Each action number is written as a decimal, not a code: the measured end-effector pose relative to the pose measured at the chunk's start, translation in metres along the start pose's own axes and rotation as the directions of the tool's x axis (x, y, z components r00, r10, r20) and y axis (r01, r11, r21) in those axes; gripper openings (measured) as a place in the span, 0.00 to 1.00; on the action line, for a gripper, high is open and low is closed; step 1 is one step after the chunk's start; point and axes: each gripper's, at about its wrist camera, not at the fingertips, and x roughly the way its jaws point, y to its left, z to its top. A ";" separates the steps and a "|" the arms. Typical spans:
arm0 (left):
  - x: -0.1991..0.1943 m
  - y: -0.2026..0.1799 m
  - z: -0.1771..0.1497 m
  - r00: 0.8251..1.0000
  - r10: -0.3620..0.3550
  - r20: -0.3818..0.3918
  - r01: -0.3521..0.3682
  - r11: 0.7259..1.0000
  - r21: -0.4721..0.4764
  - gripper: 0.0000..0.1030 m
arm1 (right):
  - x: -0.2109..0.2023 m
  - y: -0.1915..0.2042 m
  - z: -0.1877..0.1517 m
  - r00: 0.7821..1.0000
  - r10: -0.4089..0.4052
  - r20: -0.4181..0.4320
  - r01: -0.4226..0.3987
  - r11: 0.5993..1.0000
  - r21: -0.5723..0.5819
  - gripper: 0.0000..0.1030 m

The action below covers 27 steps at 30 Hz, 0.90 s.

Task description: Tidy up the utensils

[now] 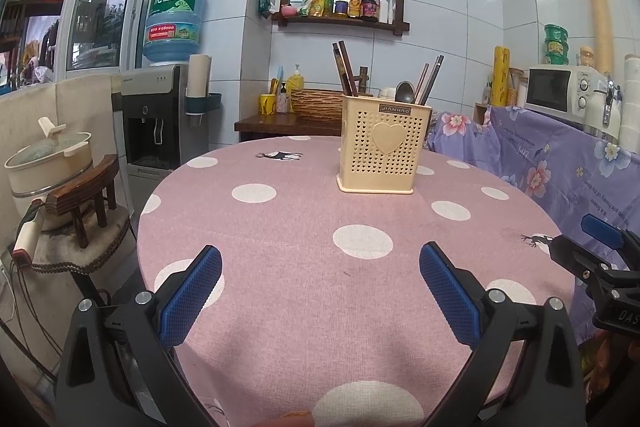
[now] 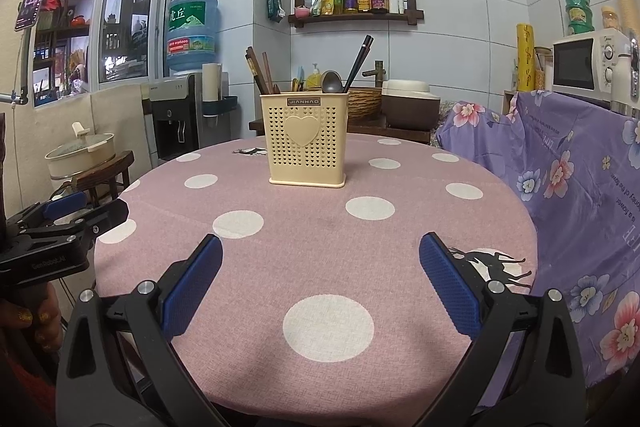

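A beige perforated utensil holder (image 1: 382, 145) (image 2: 307, 141) with a heart on its front stands upright on the far part of the round pink polka-dot table (image 1: 304, 227) (image 2: 320, 235). It holds several brown chopsticks (image 1: 345, 69) (image 2: 260, 71), dark chopsticks (image 1: 430, 79) (image 2: 359, 61) and a grey spoon (image 1: 405, 92) (image 2: 331, 81). My left gripper (image 1: 320, 285) is open and empty above the near table edge. My right gripper (image 2: 320, 281) is open and empty too. Each gripper shows at the edge of the other's view, the right one (image 1: 600, 247) and the left one (image 2: 80, 215).
A water dispenser (image 1: 160, 115) (image 2: 180, 111) and a stool with a pot (image 1: 52, 163) (image 2: 82, 151) stand left of the table. A floral purple cloth (image 1: 560, 163) (image 2: 560, 163) covers furniture at the right, with a microwave (image 1: 560, 89) (image 2: 588, 67). A wall shelf (image 1: 344, 7) holds bottles.
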 end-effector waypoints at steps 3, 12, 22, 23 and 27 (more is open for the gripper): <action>0.000 0.000 0.000 1.000 0.001 -0.001 -0.001 1.000 0.001 0.95 | 0.000 -0.001 0.000 1.000 -0.003 0.000 0.003 1.000 0.003 0.94; 0.000 -0.001 0.000 1.000 -0.001 0.001 0.001 1.000 0.002 0.95 | 0.000 -0.001 0.000 1.000 -0.002 0.000 0.002 1.000 0.005 0.94; 0.000 -0.002 0.001 1.000 0.002 0.004 -0.002 1.000 0.003 0.95 | 0.000 0.000 0.000 1.000 -0.001 0.000 0.001 1.000 0.004 0.94; 0.000 -0.002 0.001 1.000 0.002 0.005 -0.003 1.000 0.003 0.95 | 0.000 0.000 0.000 1.000 -0.001 0.001 0.001 1.000 0.004 0.94; 0.000 -0.002 0.001 1.000 0.002 0.005 -0.002 1.000 0.003 0.95 | 0.000 0.000 0.000 1.000 -0.001 0.000 0.001 1.000 0.005 0.94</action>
